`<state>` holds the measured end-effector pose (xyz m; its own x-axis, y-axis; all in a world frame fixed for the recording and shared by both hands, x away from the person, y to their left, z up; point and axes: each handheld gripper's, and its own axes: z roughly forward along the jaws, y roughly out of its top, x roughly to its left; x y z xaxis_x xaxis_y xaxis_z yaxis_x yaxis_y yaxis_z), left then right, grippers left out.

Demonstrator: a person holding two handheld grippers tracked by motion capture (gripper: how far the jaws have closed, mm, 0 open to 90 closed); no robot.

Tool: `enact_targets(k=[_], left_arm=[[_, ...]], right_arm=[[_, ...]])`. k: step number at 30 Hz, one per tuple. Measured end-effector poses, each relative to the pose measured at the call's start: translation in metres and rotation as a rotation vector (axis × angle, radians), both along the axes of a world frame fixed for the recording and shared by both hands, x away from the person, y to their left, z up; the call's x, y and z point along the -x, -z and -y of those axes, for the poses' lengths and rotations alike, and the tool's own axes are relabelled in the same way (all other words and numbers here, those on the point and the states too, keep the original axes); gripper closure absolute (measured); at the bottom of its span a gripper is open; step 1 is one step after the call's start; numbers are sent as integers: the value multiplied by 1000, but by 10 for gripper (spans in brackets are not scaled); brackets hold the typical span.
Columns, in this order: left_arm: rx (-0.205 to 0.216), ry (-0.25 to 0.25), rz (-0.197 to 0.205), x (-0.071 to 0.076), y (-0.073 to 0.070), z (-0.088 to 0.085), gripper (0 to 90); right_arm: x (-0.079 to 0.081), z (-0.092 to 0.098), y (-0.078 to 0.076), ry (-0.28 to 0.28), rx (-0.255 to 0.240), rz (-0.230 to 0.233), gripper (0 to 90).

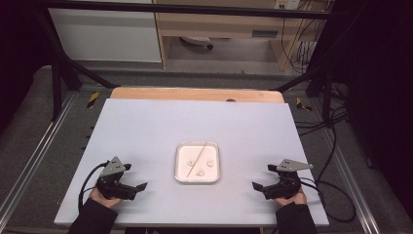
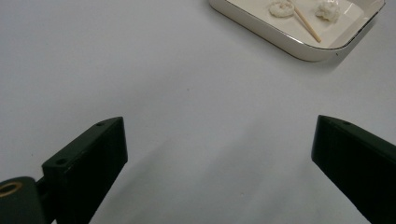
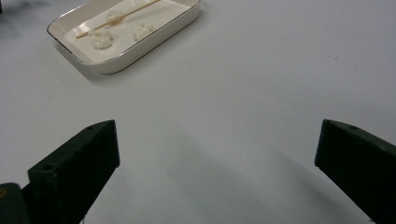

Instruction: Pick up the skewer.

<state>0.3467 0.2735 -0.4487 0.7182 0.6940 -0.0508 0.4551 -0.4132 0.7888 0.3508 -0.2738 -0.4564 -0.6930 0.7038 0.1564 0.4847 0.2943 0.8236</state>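
A white square dish (image 1: 181, 176) sits in the middle of the white table (image 1: 195, 122). In it lie a thin wooden stick (image 1: 197, 157) and three small white lumps (image 1: 200, 172). My left gripper (image 1: 136, 176) rests near the front left of the table, open and empty, its jaws pointing toward the dish. My right gripper (image 1: 263, 176) mirrors it at the front right, also open and empty. The left gripper view (image 2: 219, 128) has the dish (image 2: 299, 49) and stick (image 2: 306, 21) at upper right. From the right gripper (image 3: 217, 128), the dish (image 3: 130, 58), stick (image 3: 119, 17) and lumps (image 3: 100, 39) appear at upper left.
A wooden board edge (image 1: 197, 94) runs along the table's far side. Black frame posts (image 1: 58, 73) stand at the far corners. Cables (image 1: 336, 146) trail on the floor at the right. Bare tabletop lies between each gripper and the dish.
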Motion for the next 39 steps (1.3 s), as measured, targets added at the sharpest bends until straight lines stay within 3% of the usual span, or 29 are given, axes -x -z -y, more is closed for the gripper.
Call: enact_targets(k=[39], left_arm=[[-31,10,-7,-1,-7,29,48]], right_arm=[[-1,-1,1,6,19,-5,7]])
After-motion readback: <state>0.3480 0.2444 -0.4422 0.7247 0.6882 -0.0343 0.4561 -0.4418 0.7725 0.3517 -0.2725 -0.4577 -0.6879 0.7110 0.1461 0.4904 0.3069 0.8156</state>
